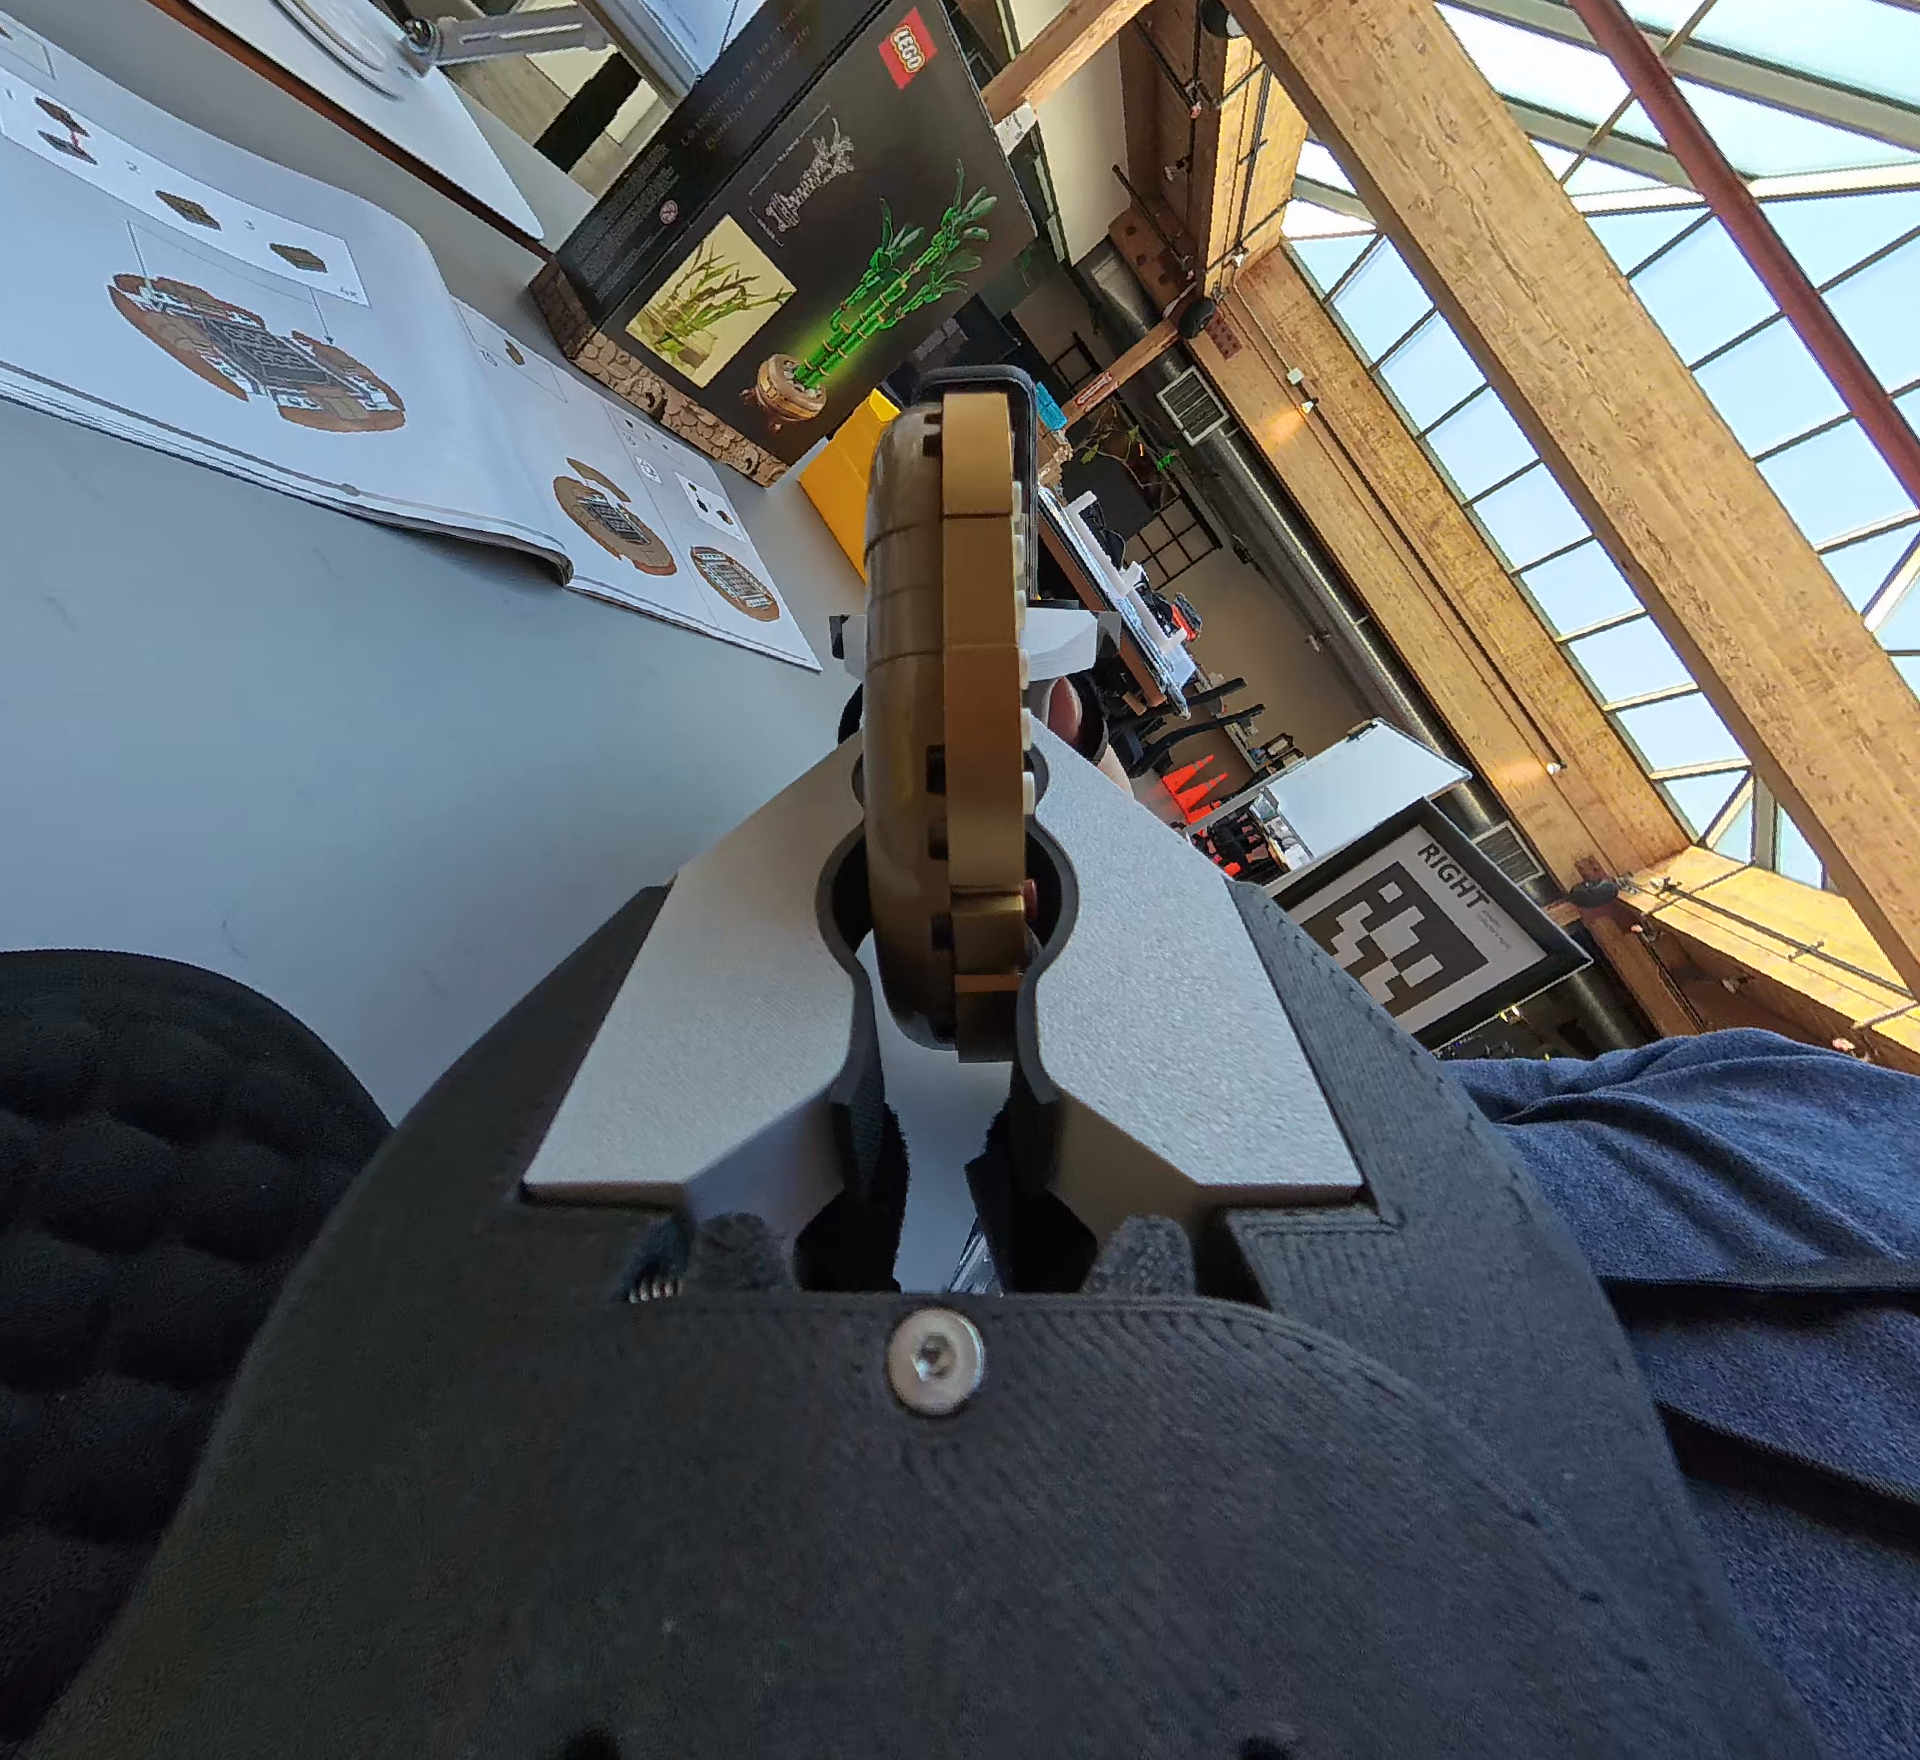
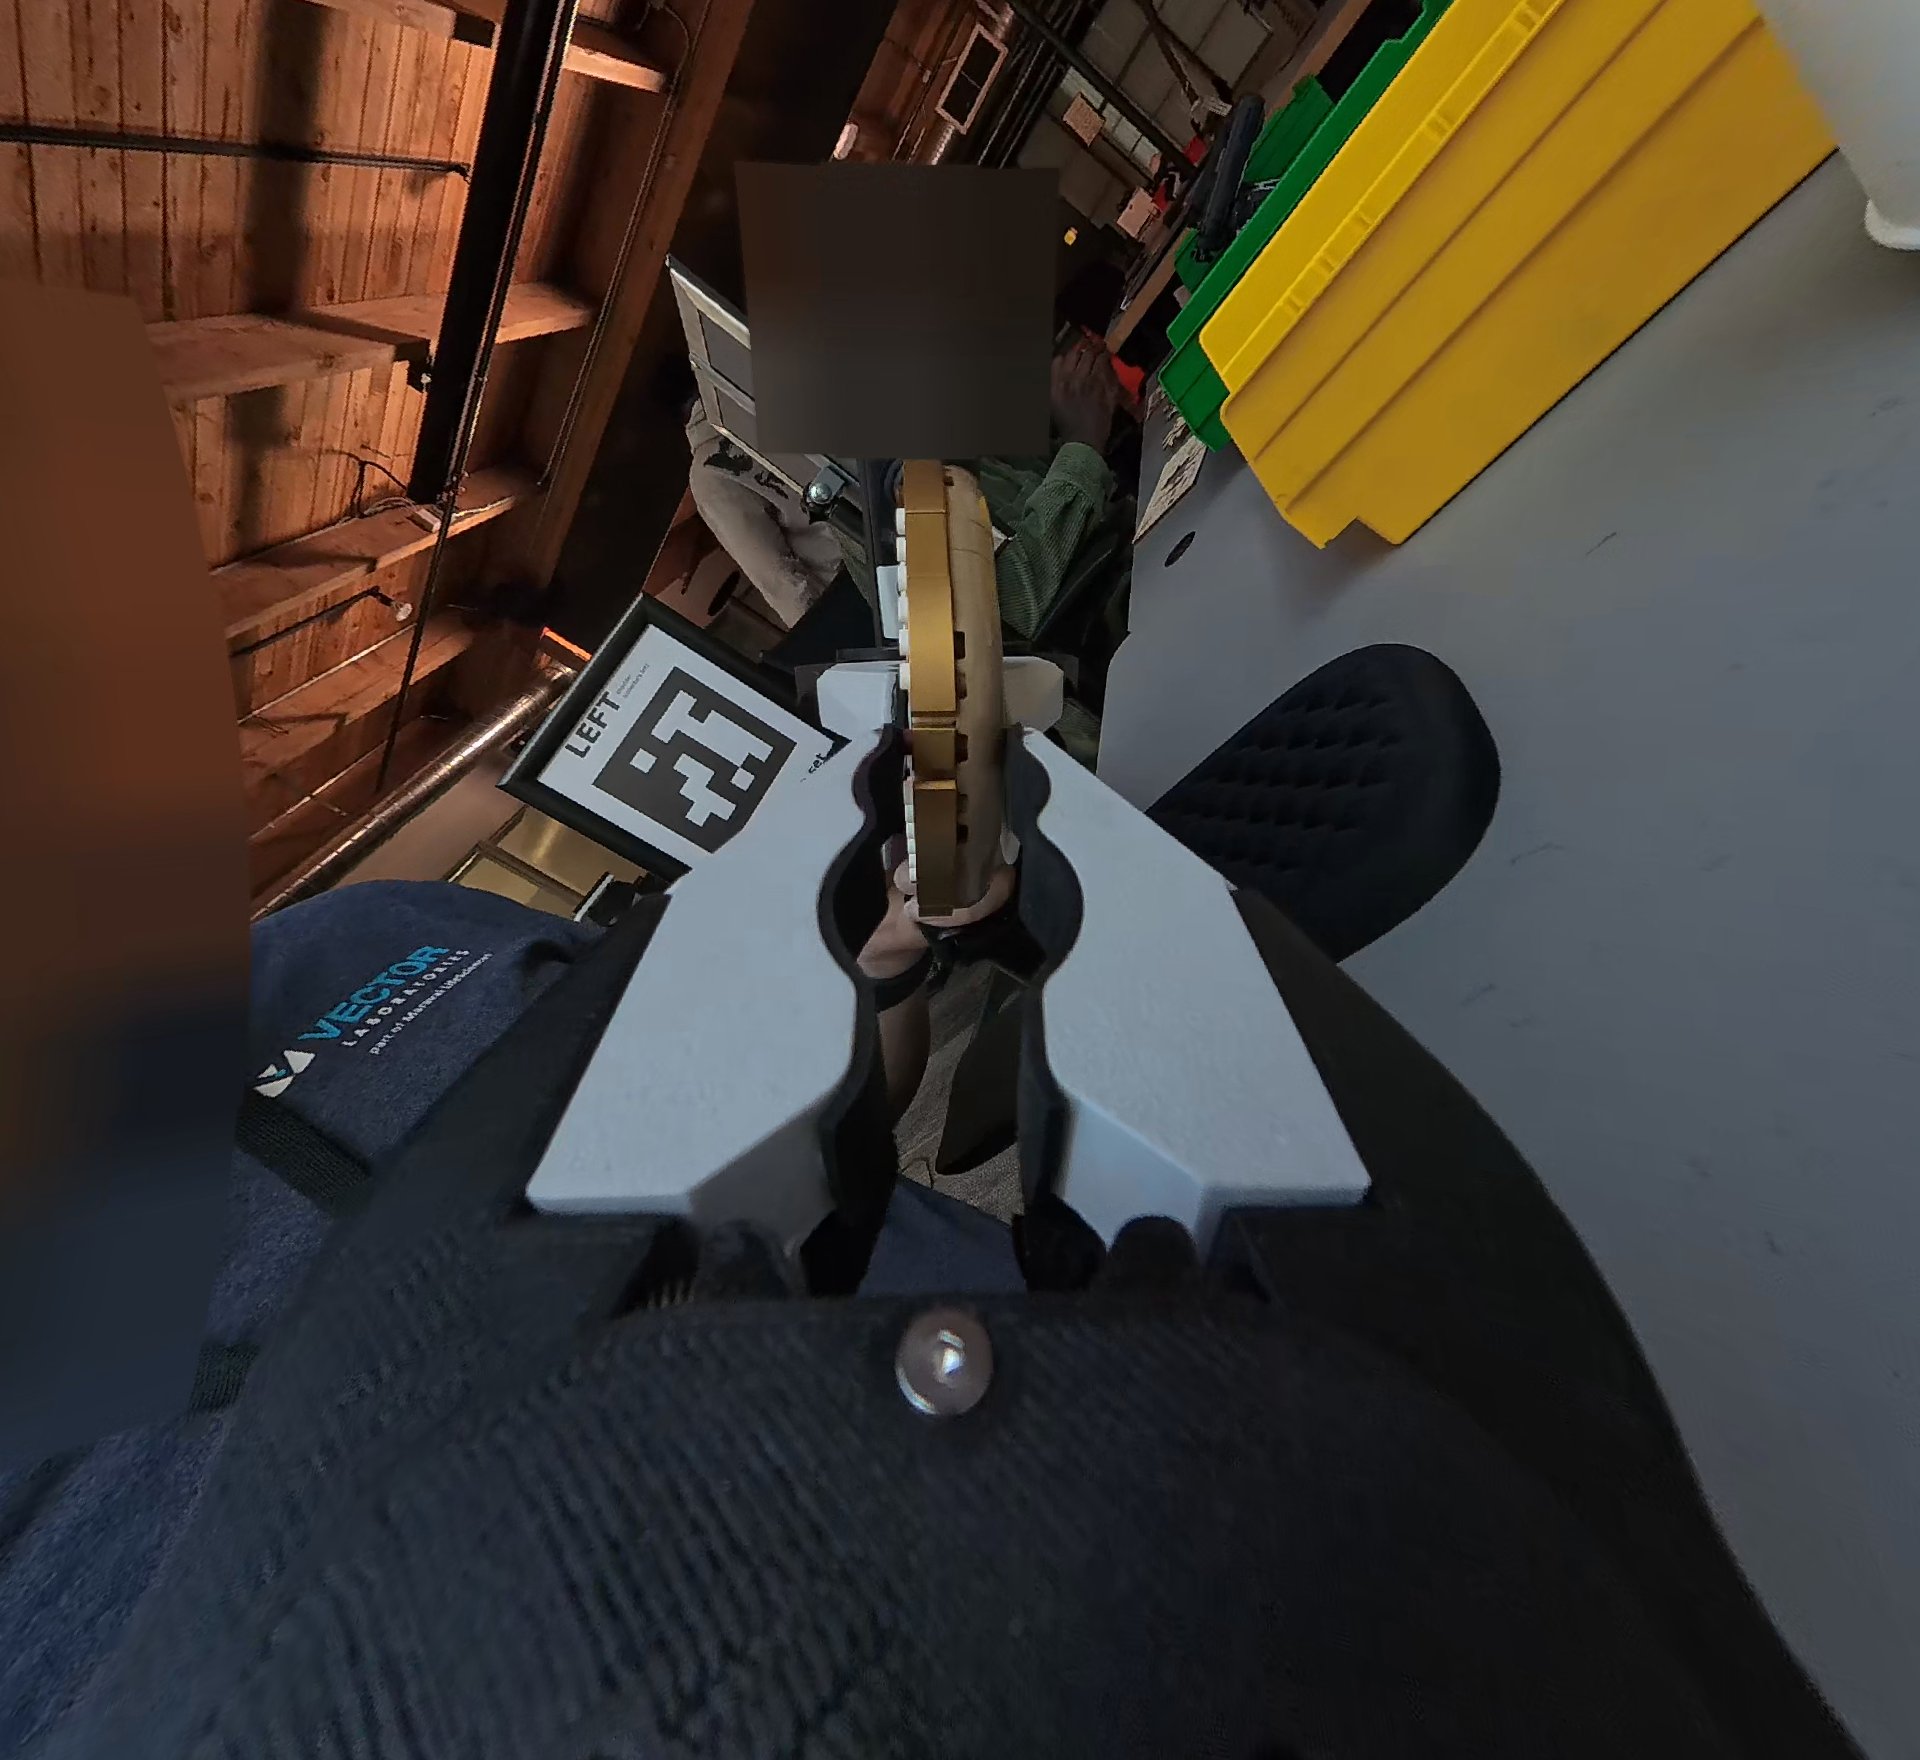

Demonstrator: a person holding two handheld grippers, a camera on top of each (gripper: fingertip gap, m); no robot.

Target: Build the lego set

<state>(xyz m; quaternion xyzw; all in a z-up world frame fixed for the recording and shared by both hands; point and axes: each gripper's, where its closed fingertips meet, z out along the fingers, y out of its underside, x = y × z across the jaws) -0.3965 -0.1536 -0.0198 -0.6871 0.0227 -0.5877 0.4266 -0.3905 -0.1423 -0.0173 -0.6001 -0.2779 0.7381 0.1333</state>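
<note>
A round gold and dark brown lego base (image 1: 940,723) is held off the table, edge-on to both cameras, with white studs along one face. My left gripper (image 1: 945,837) is shut on its near edge. The base also shows in the right wrist view (image 2: 948,671), where my right gripper (image 2: 951,806) is shut on the opposite edge. The right gripper's white fingertips (image 1: 1060,645) show behind the base in the left wrist view. The left gripper's fingertips (image 2: 1034,684) show behind it in the right wrist view. The base's flat faces are mostly hidden.
An open instruction booklet (image 1: 312,339) lies on the grey table (image 1: 312,775), with the black set box (image 1: 810,235) standing behind it. A yellow bin (image 2: 1475,204) and a green bin (image 2: 1299,183) stand at the table's side. A black mesh chair back (image 2: 1340,775) is close by. Only a small space, under 4 cm, lies between the two pairs of fingers.
</note>
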